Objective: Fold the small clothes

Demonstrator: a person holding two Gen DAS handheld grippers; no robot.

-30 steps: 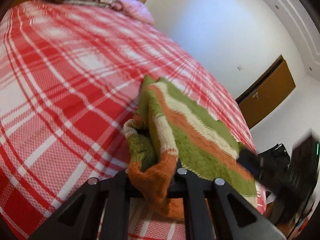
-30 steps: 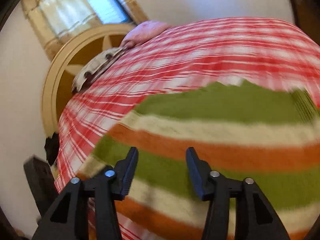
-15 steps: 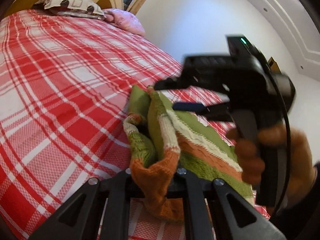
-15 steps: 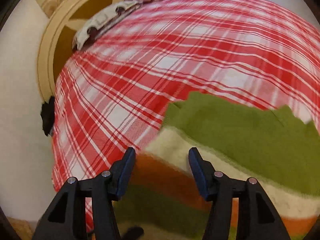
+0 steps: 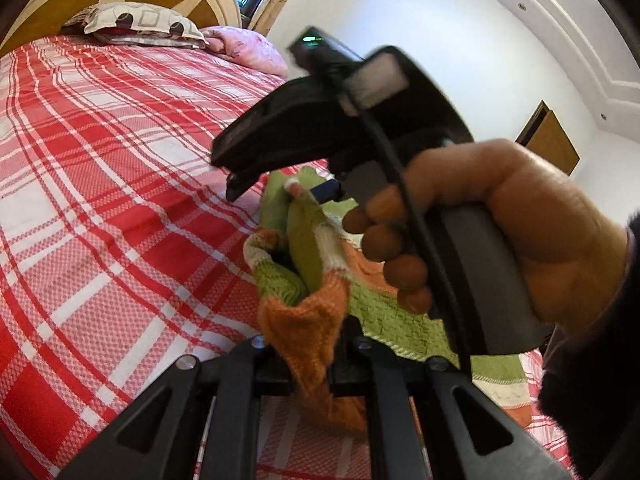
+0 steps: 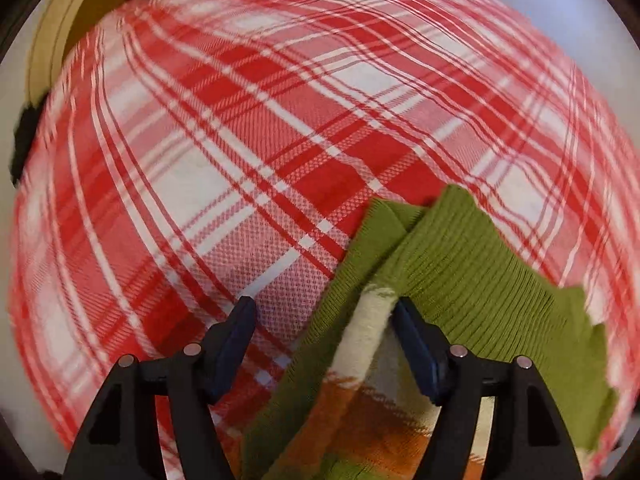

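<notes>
So the striped knit sweater (image 5: 320, 264) is lying on the red plaid bedspread (image 5: 100, 184), stretched out lengthwise away from the left gripper (image 5: 310, 344), which is clamped down on the bunched orange end. The right gripper (image 6: 324, 344) is way closer to the far green ribbed edge (image 6: 460, 264), jaws wide apart and holding nothing, with the cream stripe fold sitting right between its 2 fingers. Looks to me like the right one just needs to close where it is; that edge runs diagonally off to its right.
</notes>
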